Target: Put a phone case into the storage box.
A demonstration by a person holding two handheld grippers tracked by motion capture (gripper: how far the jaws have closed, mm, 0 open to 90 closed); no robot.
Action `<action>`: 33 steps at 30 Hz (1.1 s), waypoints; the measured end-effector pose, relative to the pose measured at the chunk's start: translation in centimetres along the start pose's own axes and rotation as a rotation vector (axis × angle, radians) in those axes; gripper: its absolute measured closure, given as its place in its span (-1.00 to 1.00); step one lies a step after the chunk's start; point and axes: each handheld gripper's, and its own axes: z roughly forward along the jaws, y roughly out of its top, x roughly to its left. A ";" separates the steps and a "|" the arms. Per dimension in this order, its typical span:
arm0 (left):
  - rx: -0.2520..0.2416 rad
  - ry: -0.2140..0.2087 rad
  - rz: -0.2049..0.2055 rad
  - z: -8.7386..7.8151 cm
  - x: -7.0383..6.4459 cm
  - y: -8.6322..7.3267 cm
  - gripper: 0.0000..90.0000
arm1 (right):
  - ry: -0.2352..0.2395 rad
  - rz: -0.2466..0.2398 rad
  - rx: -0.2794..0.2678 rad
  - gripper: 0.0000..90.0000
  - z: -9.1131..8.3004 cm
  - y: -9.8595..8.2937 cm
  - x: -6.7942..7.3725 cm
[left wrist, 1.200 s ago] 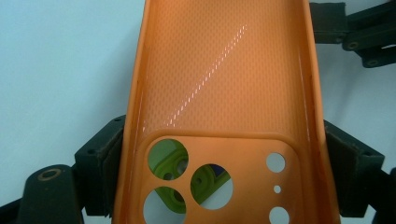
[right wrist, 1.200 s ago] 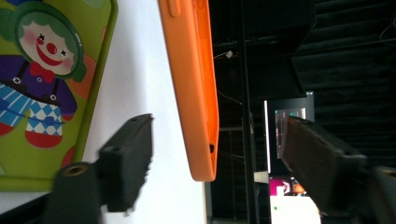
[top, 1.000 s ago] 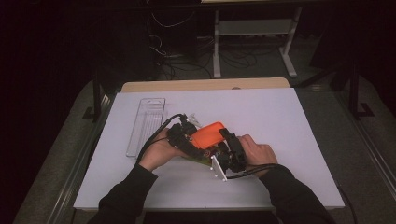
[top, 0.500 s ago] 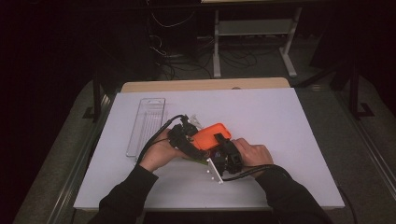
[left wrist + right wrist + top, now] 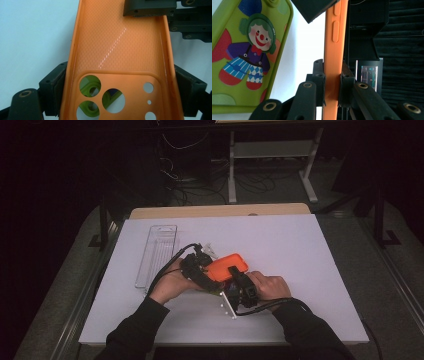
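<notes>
- While both grippers had the orange phone case (image 5: pixel 227 266) off the white table (image 5: pixel 310 270), near its middle, the left gripper (image 5: pixel 117 82) pinched it across its width by the camera cutouts; the right gripper (image 5: pixel 332 87) was clamped on one side wall
- best bet, I'd say: keep both squeezes light so the soft case doesn't buckle, and move the two hands as one; twisting would probably pop it loose
- the left gripper view showed the case's textured inside; the right gripper view caught its edge buttons plus a green clown-print case (image 5: pixel 249 55) beneath
- the high view added a clear plastic tray (image 5: pixel 156 255) off to the left
</notes>
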 end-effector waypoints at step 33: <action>-0.076 -0.005 -0.032 -1.9 1.5 -2.3 -1.00 | 0.076 0.206 0.063 0.74 0.1 -2.6 -1.0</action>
